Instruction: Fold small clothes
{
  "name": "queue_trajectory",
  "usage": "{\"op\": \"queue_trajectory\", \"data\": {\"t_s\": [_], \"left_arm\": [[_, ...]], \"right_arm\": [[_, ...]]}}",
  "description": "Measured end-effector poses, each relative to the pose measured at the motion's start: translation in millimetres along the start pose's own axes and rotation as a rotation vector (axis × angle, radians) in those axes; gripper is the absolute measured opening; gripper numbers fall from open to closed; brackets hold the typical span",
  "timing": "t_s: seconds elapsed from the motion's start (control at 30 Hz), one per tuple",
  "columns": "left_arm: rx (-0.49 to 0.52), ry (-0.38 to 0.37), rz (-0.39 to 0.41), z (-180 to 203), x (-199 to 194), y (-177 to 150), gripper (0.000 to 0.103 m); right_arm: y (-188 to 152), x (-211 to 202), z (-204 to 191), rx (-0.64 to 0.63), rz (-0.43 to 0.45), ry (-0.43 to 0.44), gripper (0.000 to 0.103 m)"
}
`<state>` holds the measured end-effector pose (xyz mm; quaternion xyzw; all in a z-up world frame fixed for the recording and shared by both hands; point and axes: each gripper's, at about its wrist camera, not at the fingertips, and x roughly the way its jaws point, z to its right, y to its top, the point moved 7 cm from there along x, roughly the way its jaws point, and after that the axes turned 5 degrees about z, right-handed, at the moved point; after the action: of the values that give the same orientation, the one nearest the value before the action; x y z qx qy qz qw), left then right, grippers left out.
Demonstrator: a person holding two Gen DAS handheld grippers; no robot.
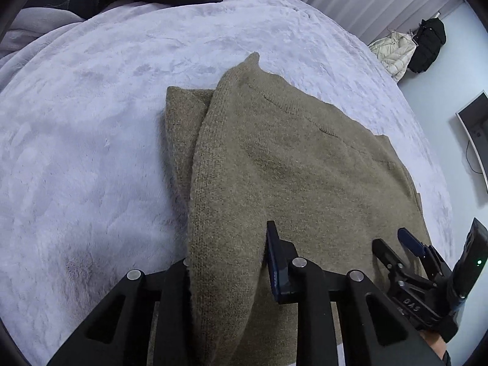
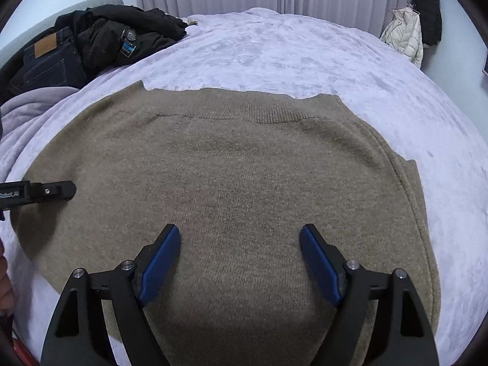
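The left gripper (image 1: 227,262) pinches a thick fold of the brown sweater (image 2: 231,177) lying flat on the lavender blanket (image 2: 274,45), while the right gripper (image 2: 239,262) hovers wide open and empty above it; risk: the bulky knit could slip free when lifted.

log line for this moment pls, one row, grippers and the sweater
left hand-held gripper: shut on sweater fold | right hand-held gripper: open above sweater, nothing held | sweater: flat on lilac blanket
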<state>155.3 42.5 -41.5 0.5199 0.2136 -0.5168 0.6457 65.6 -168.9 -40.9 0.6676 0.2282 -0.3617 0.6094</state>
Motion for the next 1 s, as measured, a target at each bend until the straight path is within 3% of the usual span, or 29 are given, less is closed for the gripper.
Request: {"op": "queue_trajectory", "data": {"t_s": [0.1,0.17,0.37,0.53,0.7,0.8,0.93,1.0], "left_arm": [[0.023,0.03,0.007,8.6,-9.6,2.0,0.025],[0.034,0.037,0.016,15.0,-19.5,3.6,0.025],[0.128,0.102,0.013,68.9,-38.1,9.5,0.023],[0.221,0.139,-0.003,149.2,-39.0,5.4,0.022],[0.314,0.146,-0.029,240.0,-21.6,-9.8,0.022],[0.348,0.144,-0.087,285.2,9.2,-27.2,0.021],[0.378,0.176,-0.162,319.9,58.6,-58.0,0.015],[0.392,0.191,-0.16,326.1,71.8,-67.6,0.015]], "right_arm": [[-3.5,13.5,-12.2,-0.115,0.006,-0.079,0.089],[1.1,8.2,-10.3,-0.124,-0.014,-0.074,0.089],[-4.5,-32.0,54.3,0.089,0.021,-0.039,0.089],[-25.7,-64.5,103.3,0.154,0.054,0.002,0.089],[-43.2,-89.9,143.1,0.2,0.081,-0.023,0.089],[-53.9,-96.6,162.3,0.223,0.089,-0.031,0.089],[-71.7,-94.9,180.2,0.269,0.078,-0.015,0.089],[-80.9,-92.5,187.3,0.292,0.069,0.0,0.089]]}}
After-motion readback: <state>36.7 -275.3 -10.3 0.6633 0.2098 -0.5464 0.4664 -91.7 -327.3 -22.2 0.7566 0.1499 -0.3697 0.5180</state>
